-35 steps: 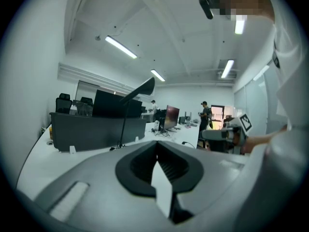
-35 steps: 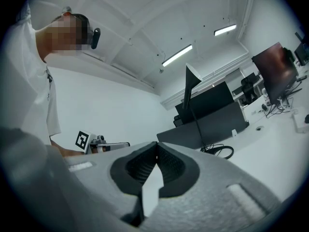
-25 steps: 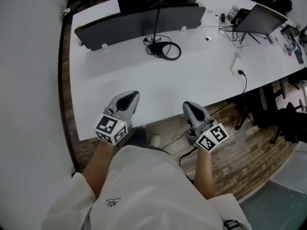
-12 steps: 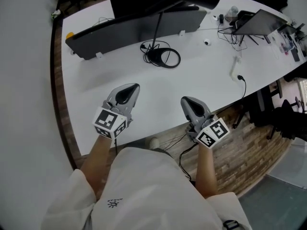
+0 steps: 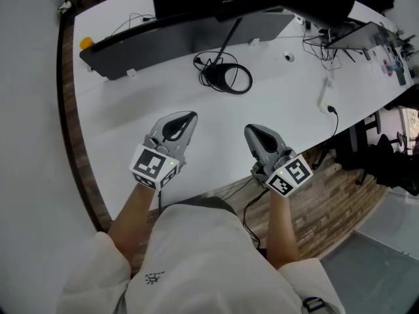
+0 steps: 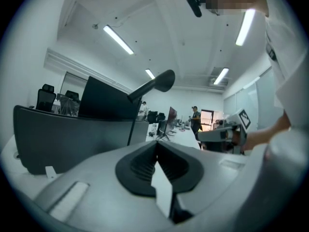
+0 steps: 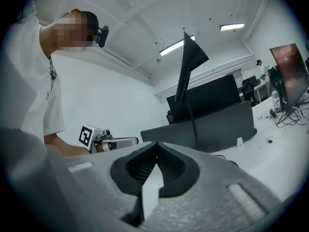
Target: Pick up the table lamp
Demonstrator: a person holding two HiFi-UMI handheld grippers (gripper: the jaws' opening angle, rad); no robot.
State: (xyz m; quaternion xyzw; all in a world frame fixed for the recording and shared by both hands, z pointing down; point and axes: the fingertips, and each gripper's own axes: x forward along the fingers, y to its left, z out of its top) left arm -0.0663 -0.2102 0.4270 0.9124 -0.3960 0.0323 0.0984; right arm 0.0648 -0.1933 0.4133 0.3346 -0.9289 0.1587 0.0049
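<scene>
The table lamp is black, with a thin stem (image 5: 230, 39) rising from a base ringed by coiled cable (image 5: 227, 78) on the white table (image 5: 118, 110). Its dark head (image 5: 317, 2) looms near the top of the head view. The lamp head (image 6: 162, 80) also shows ahead in the left gripper view, and the lamp head (image 7: 191, 57) in the right gripper view. My left gripper (image 5: 189, 116) and right gripper (image 5: 249, 131) hover shut and empty over the table's near part, side by side, well short of the lamp base. The left gripper (image 6: 155, 148) and right gripper (image 7: 155, 151) each have their jaws together.
A long black divider panel (image 5: 163, 31) runs across the table behind the lamp. A white power strip with a black cable (image 5: 325, 94) and a laptop (image 5: 363, 33) lie to the right. A yellow object (image 5: 86, 42) sits at the far left. Wooden floor (image 5: 327, 201) lies below the table's edge.
Both grippers have moved forward from the table's near edge to over its surface, closer to the lamp. They stay shut. The lamp head now looms larger at the top.
</scene>
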